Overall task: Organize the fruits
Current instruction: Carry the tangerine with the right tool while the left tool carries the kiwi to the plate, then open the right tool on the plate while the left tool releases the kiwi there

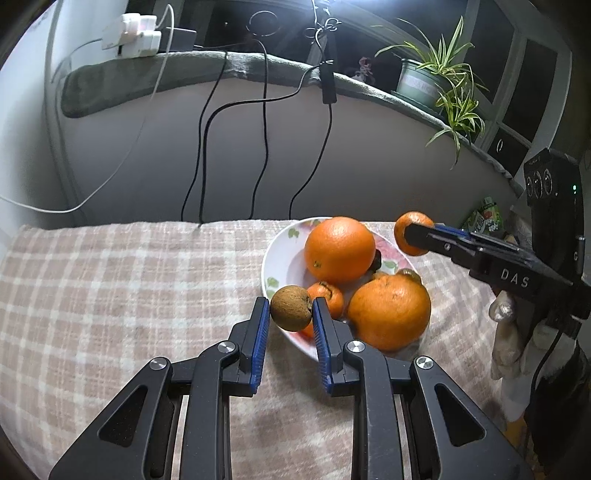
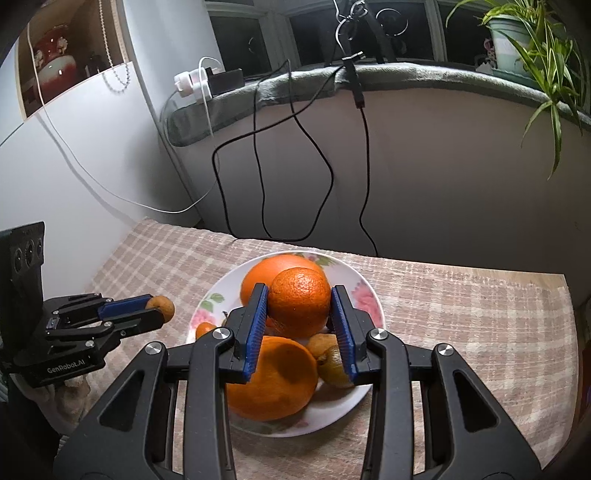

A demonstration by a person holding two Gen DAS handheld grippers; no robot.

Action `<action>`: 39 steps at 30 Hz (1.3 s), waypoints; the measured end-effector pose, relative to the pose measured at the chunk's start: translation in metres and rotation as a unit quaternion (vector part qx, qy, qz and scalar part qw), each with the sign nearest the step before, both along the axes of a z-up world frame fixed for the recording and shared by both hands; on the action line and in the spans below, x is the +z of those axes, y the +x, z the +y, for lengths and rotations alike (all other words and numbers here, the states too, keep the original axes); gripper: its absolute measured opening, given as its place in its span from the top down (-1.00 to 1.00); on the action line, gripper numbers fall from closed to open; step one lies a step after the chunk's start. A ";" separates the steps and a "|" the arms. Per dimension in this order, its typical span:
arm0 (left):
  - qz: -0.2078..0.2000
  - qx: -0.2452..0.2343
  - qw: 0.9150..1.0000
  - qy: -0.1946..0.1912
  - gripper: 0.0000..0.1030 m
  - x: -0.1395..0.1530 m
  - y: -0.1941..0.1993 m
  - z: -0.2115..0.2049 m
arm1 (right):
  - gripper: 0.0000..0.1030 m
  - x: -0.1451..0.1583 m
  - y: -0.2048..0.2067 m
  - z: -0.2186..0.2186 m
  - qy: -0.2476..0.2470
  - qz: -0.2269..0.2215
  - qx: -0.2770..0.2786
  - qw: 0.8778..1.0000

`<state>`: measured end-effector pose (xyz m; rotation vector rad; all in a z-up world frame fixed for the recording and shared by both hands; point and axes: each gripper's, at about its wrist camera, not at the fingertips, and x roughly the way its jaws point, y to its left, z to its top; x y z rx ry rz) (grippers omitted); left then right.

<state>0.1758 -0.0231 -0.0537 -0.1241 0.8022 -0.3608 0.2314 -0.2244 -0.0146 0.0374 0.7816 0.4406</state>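
Observation:
My left gripper (image 1: 290, 306) is shut on a small brown fruit (image 1: 290, 308), held just over the near left rim of a white floral plate (image 1: 280, 243). On the plate lie two big oranges (image 1: 340, 249) (image 1: 389, 312) and a small tangerine (image 1: 327, 295). My right gripper (image 2: 299, 291) is shut on a small orange (image 2: 299, 301) above the plate (image 2: 354, 273), over a big orange (image 2: 271, 380) and two brown fruits (image 2: 332, 363). In the right wrist view the left gripper (image 2: 157, 308) shows at the left with the brown fruit (image 2: 164, 308). The right gripper (image 1: 417, 232) enters the left wrist view from the right.
A pink checked cloth (image 1: 129, 277) covers the table, whose right edge (image 2: 569, 302) is near the plate. Black and white cables (image 1: 264, 147) hang down the wall behind. A potted plant (image 1: 439, 81) and a power strip (image 1: 133, 35) sit on the sill. A gloved hand (image 1: 506, 332) holds the right gripper.

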 end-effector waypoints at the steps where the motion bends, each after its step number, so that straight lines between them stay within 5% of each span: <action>1: 0.000 0.000 1.000 0.000 0.57 0.000 0.001 -0.001 | 0.29 -0.001 0.001 -0.001 0.000 0.001 -0.001 1.000; 34: -0.017 -0.025 1.000 0.006 0.34 0.009 0.011 -0.026 | 0.09 -0.003 0.002 0.001 0.004 -0.001 0.008 1.000; 39: -0.018 -0.024 1.000 0.009 0.19 0.009 0.009 -0.026 | -0.15 -0.002 -0.001 -0.001 0.004 -0.004 0.003 1.000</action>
